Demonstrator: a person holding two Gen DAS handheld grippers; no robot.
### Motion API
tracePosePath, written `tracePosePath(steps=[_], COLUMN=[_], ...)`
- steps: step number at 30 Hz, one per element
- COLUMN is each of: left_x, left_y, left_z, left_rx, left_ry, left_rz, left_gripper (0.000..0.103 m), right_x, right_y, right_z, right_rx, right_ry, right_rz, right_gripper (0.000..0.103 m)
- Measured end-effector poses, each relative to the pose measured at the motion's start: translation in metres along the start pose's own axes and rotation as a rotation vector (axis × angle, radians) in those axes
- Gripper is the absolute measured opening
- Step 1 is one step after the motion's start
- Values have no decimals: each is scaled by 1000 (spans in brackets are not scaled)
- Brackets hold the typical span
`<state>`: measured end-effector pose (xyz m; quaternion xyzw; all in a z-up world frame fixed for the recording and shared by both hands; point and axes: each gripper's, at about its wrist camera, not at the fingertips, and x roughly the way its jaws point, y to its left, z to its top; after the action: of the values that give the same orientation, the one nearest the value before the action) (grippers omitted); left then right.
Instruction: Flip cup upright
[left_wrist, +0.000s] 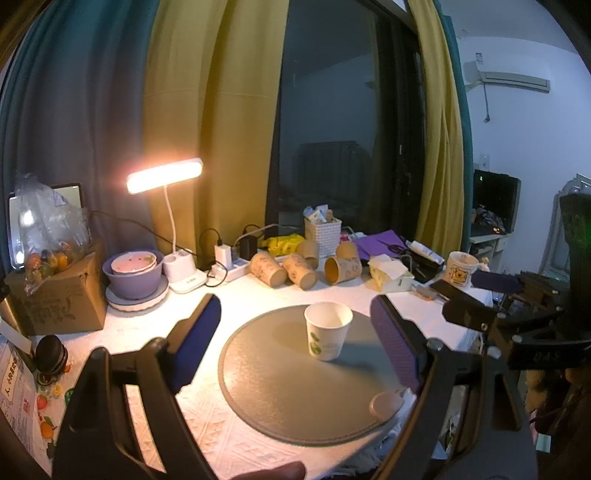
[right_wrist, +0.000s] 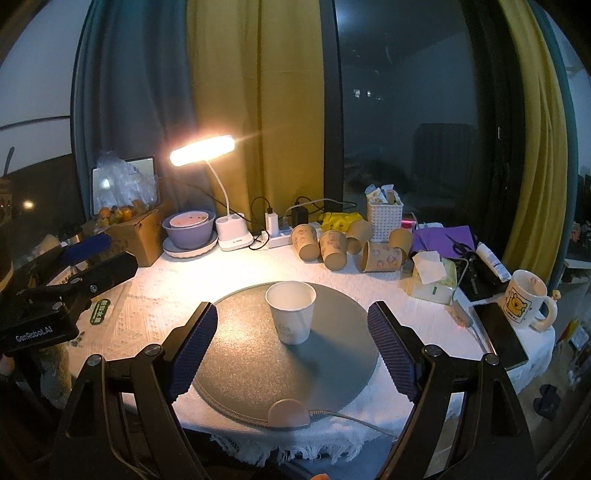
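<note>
The white paper cup with a green print (left_wrist: 328, 330) is seen standing upright, mouth up, on the round grey mat (left_wrist: 266, 387), toward its far edge, with bare mat on every side. The left gripper (left_wrist: 295, 343) and right gripper (right_wrist: 291, 341) are held released and empty, fingers spread wide, short of the cup. The mat is laid on the white-clothed worktop (right_wrist: 147, 306), lit by a white desk lamp (right_wrist: 202, 149); brown paper cups (right_wrist: 334, 248) are crowded along the far edge.

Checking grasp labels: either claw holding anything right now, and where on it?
Nothing held. Left claw and right claw are both open; the white paper cup stands upright on the round mat, untouched.
</note>
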<state>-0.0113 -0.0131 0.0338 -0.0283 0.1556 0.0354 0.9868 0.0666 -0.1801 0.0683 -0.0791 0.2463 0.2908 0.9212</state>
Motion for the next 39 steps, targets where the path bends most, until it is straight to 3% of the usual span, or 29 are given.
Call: tracePosePath(steps=[39], left_x=[-4], left_y=[-1], left_z=[0], left_rx=[-4], left_ry=[-7], left_rz=[-9], left_gripper=[84], right_x=[2], right_y=[0], right_z=[-1], right_rx=[0], right_ry=[9], right_rz=[2], right_gripper=[86])
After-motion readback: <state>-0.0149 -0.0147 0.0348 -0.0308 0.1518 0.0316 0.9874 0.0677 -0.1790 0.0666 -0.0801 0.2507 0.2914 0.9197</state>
